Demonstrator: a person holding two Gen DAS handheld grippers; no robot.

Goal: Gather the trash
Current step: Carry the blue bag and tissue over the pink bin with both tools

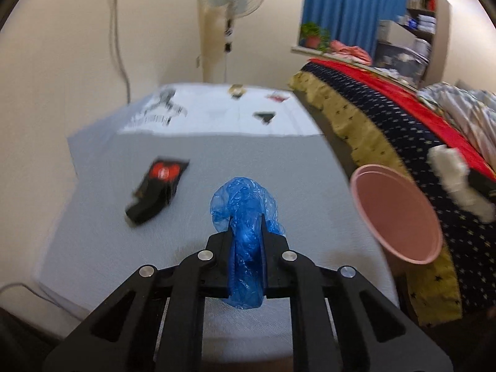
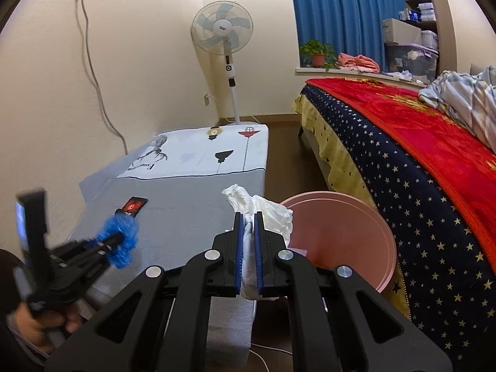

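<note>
My left gripper (image 1: pixel 246 217) is shut on a crumpled blue plastic bag (image 1: pixel 245 204), which bulges out past the fingertips above the grey bench top (image 1: pixel 102 248). The same left gripper (image 2: pixel 119 240) and blue bag (image 2: pixel 122 235) show blurred at the left of the right wrist view. My right gripper (image 2: pixel 248 215) is shut on a crumpled white plastic bag (image 2: pixel 266 209), next to the rim of a pink bin (image 2: pixel 341 235). That pink bin (image 1: pixel 400 217) stands right of the bench. A black and red wrapper (image 1: pixel 158 186) lies flat on the bench; the wrapper (image 2: pixel 131 206) is left of my right gripper.
A bed with a starred navy and red cover (image 2: pixel 418 170) runs along the right, close to the bin. A standing fan (image 2: pixel 229 46) is at the far wall. A cable (image 2: pixel 93 77) hangs from a wall socket above the bench. A hand (image 2: pixel 40 322) grips the left tool.
</note>
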